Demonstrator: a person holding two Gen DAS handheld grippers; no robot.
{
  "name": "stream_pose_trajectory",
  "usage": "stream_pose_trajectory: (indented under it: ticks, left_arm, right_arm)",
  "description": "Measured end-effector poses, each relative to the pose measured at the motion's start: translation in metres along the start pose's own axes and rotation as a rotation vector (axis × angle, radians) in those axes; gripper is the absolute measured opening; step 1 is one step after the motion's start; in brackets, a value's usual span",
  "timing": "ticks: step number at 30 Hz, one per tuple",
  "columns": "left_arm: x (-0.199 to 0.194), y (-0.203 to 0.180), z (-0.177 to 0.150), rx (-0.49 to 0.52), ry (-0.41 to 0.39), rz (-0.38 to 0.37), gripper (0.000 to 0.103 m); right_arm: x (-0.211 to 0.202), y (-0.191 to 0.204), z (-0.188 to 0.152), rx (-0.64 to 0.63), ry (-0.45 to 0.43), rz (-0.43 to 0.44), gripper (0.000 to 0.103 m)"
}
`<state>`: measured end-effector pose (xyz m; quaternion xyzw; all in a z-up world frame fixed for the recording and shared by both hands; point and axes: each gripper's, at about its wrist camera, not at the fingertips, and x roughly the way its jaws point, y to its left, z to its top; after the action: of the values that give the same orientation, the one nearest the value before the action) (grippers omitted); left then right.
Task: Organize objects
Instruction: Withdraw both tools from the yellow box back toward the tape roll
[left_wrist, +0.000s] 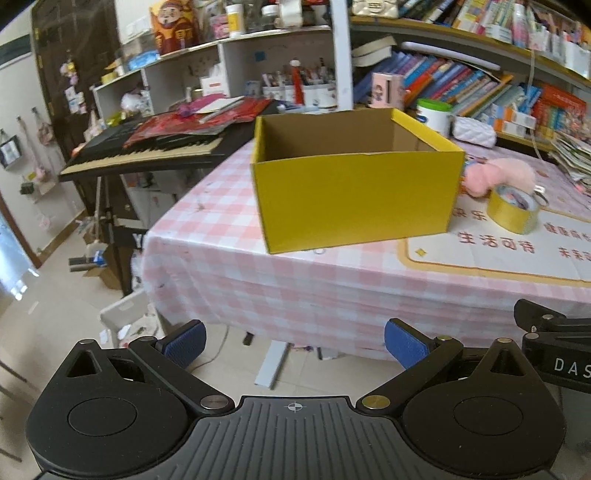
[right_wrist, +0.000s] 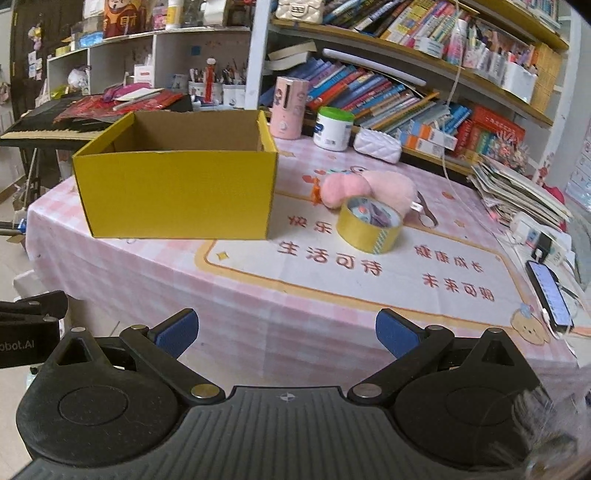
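An open yellow cardboard box (left_wrist: 354, 195) (right_wrist: 177, 192) stands on the pink checked table, and no contents show over its walls. To its right lie a yellow tape roll (left_wrist: 513, 210) (right_wrist: 369, 225) and, behind it, a pink plush toy (left_wrist: 495, 177) (right_wrist: 365, 188) with small scissors (right_wrist: 424, 212) beside it. My left gripper (left_wrist: 293, 345) is open, held off the table's near edge, with nothing between its blue pads. My right gripper (right_wrist: 286, 332) is open too, over the near edge, short of the tape.
A phone (right_wrist: 550, 295) and a power strip (right_wrist: 539, 236) lie at the table's right edge. A white tub (right_wrist: 332, 129), a pink dispenser (right_wrist: 288, 107) and a white pouch (right_wrist: 376, 146) stand at the back before bookshelves. A keyboard piano (left_wrist: 147, 147) stands left of the table.
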<state>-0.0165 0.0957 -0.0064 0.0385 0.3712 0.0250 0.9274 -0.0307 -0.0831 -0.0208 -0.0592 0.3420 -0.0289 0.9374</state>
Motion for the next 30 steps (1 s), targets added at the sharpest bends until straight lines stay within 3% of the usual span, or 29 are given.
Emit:
stream_pose_trajectory:
  ticks: [10,30]
  left_arm:
    - [0.008,-0.033,0.009,0.079,-0.002,-0.082,0.103]
    - [0.041,-0.11,0.056,0.146,-0.03,-0.126,0.103]
  right_arm:
    - [0.001,-0.031,-0.008,0.083,0.032,-0.086,0.103]
    - [0.043,-0.108,0.018,0.161,0.046,-0.152,0.103]
